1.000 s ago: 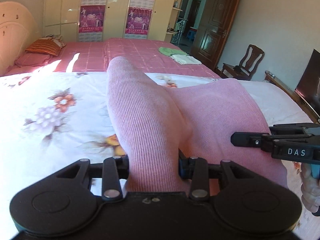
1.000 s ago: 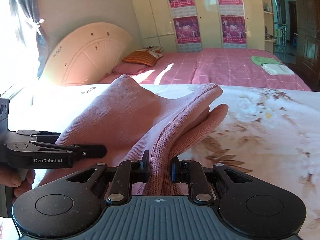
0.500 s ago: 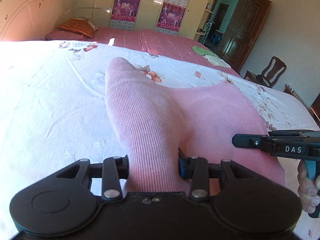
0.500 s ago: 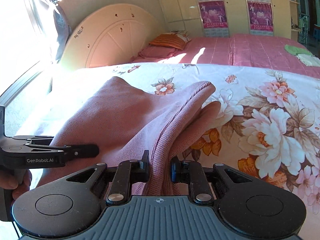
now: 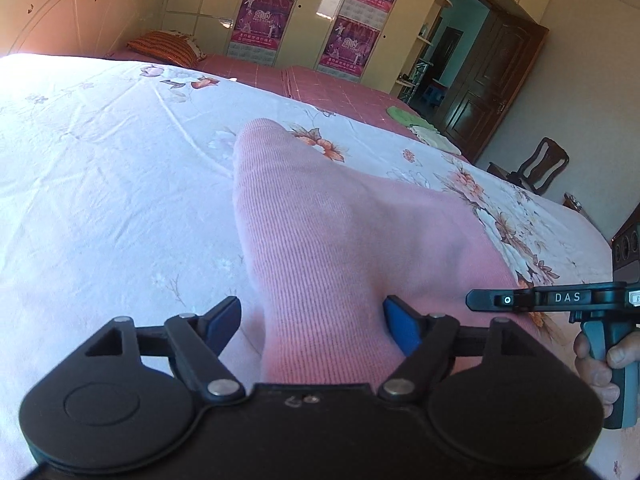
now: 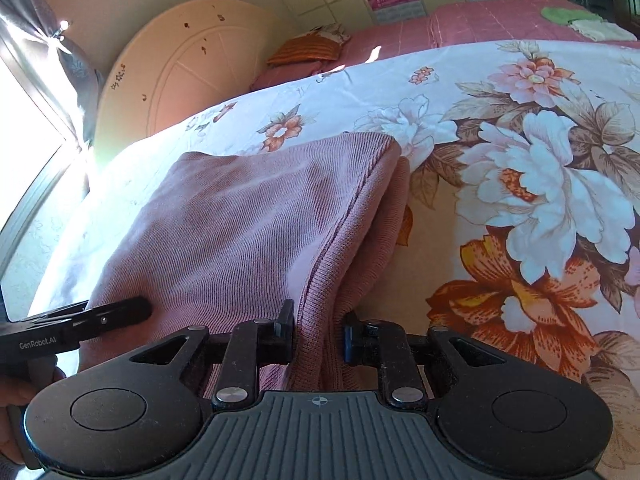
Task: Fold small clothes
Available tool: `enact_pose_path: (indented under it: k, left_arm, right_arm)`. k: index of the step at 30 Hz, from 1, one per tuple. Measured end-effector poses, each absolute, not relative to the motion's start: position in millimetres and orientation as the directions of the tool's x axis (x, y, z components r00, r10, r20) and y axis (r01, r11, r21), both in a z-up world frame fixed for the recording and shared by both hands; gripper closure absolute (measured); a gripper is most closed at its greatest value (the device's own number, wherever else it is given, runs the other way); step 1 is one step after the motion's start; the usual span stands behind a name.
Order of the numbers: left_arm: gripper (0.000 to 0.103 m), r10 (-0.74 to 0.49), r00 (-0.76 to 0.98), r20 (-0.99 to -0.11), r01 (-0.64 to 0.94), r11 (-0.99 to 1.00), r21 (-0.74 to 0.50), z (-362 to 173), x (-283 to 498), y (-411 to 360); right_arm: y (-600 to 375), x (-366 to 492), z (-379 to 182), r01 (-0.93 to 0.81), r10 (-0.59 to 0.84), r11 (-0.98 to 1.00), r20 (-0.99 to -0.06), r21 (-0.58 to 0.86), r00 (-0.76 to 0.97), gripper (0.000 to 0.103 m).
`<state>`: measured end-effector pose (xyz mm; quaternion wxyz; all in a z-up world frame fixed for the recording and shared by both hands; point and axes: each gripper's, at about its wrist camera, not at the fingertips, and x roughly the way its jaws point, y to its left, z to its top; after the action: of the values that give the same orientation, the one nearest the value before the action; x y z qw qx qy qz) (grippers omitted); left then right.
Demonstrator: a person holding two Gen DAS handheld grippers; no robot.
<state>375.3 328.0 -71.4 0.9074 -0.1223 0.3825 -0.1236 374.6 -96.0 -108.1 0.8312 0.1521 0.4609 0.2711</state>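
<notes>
left claw: popped open now, blue pads well clear of the knit on both sides; half a second back was pinched tight on it, so that corner is let go

right claw: still clamped on the folded edge, couple of layers bunched between the pads, no sign of easing off yet

pink sweater: down flat on the floral bedsheet, top layer doubled over the lower one, far corner squared up; a second ago was held up in a hump, so got lowered

meaning for the fold: looks like this fold is basically laid, left side released first, right side probably next

watch out: layers along the right edge sit a bit offset, could drag when that claw lets go

background: green and white folded bits way off on the pink bed, not involved
</notes>
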Motion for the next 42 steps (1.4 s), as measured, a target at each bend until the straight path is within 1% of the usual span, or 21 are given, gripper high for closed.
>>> enact_pose_path:
  k: [2,4,5,6,8,10,11,12,15,17,19,21,24,27,29,31,33,36,38,40,42]
  left_arm:
    - [0.02,-0.318,0.676,-0.664,0.117,0.937,-0.33,-71.4,374.0,336.8]
    - [0.02,-0.308,0.68,-0.665,0.096,0.937,-0.336,-67.1,372.6,341.7]
    - [0.021,-0.295,0.684,-0.667,0.082,0.94,-0.331,-62.7,370.1,344.1]
    - [0.026,-0.276,0.689,-0.67,0.067,0.945,-0.321,-54.8,366.7,343.7]
    - [0.031,-0.261,0.72,-0.643,0.066,0.948,-0.311,-36.9,354.8,343.0]
    - [0.033,-0.312,0.726,-0.613,0.104,0.931,-0.351,-28.0,346.8,340.7]
    - [0.037,-0.337,0.714,-0.614,0.133,0.926,-0.354,-27.7,346.6,332.6]
    - [0.041,-0.338,0.702,-0.627,0.153,0.931,-0.331,-29.2,347.2,324.5]
    - [0.042,-0.279,0.692,-0.666,0.156,0.958,-0.24,-40.0,350.4,301.8]
    - [0.041,-0.277,0.689,-0.67,0.148,0.958,-0.244,-45.9,348.8,296.8]
    - [0.041,-0.259,0.683,-0.683,0.15,0.965,-0.217,-51.3,346.2,294.1]
    - [0.041,-0.244,0.682,-0.69,0.158,0.97,-0.186,-56.6,341.7,292.9]
    - [0.036,-0.212,0.69,-0.692,0.15,0.977,-0.149,-58.9,336.1,292.7]
    - [0.036,-0.211,0.693,-0.69,0.104,0.976,-0.193,-56.6,323.1,305.2]
    - [0.037,-0.212,0.678,-0.704,0.071,0.972,-0.225,-60.8,310.6,316.2]
    - [0.038,-0.195,0.656,-0.729,0.048,0.975,-0.218,-68.8,299.6,320.2]
    - [0.035,-0.19,0.648,-0.737,0.035,0.975,-0.22,-74.4,287.1,324.6]
    - [0.033,-0.191,0.651,-0.735,0.01,0.97,-0.243,-78.4,276.1,333.1]
    - [0.032,-0.193,0.651,-0.734,-0.001,0.967,-0.255,-79.6,275.7,335.4]
    - [0.029,-0.173,0.65,-0.74,-0.004,0.973,-0.231,-79.5,277.4,332.1]
    - [0.023,-0.134,0.654,-0.745,0.001,0.984,-0.176,-79.7,277.7,324.2]
  right_arm:
    - [-101.0,376.3,-106.8,-0.3,0.585,0.811,-0.687,0.502,0.431,0.078]
    - [-105.9,375.8,-103.8,-0.286,0.558,0.83,-0.7,0.479,0.446,0.066]
    - [-107.6,375.4,-101.4,-0.279,0.538,0.843,-0.713,0.46,0.45,0.057]
    - [-108.8,373.6,-95.3,-0.268,0.505,0.863,-0.734,0.428,0.454,0.054]
    - [-109.5,360.8,-73.1,-0.288,0.455,0.89,-0.729,0.354,0.512,0.055]
    - [-106.7,341.1,-49.8,-0.346,0.443,0.893,-0.697,0.287,0.564,0.056]
    - [-103.2,333.1,-43.4,-0.382,0.464,0.88,-0.688,0.283,0.559,0.068]
    - [-95.4,323.6,-39.8,-0.423,0.475,0.868,-0.689,0.262,0.548,0.075]
    - [-66.7,301.2,-45.9,-0.529,0.448,0.839,-0.711,0.125,0.543,0.076]
    - [-54.9,292.4,-62.7,-0.559,0.425,0.825,-0.741,0.08,0.52,0.076]
    - [-52.1,284.7,-73.2,-0.581,0.409,0.813,-0.746,0.037,0.525,0.076]
    - [-53.3,281.8,-88.2,-0.566,0.309,0.821,-0.769,-0.082,0.56,0.076]
    - [-66.7,285.4,-92.5,-0.517,0.321,0.856,-0.77,-0.013,0.551,0.076]
    - [-61.4,278.7,-82.6,-0.489,0.283,0.871,-0.756,-0.056,0.591,0.076]
    - [-62.2,270.5,-72.9,-0.468,0.293,0.883,-0.74,-0.034,0.606,0.076]
    - [-64.9,260.4,-64.9,-0.462,0.31,0.887,-0.728,-0.011,0.612,0.076]
    - [-63.4,249.7,-62.9,-0.469,0.311,0.883,-0.723,-0.021,0.617,0.076]
    - [-63.6,245.2,-77.3,-0.474,0.276,0.878,-0.742,-0.063,0.611,0.076]
    - [-74.8,253.2,-89.8,-0.428,0.265,0.904,-0.766,-0.015,0.585,0.076]
    - [-84.3,258.7,-94.6,-0.389,0.285,0.92,-0.772,0.054,0.568,0.076]
    - [-81.5,256.1,-94.6,-0.384,0.277,0.922,-0.77,0.044,0.575,0.076]
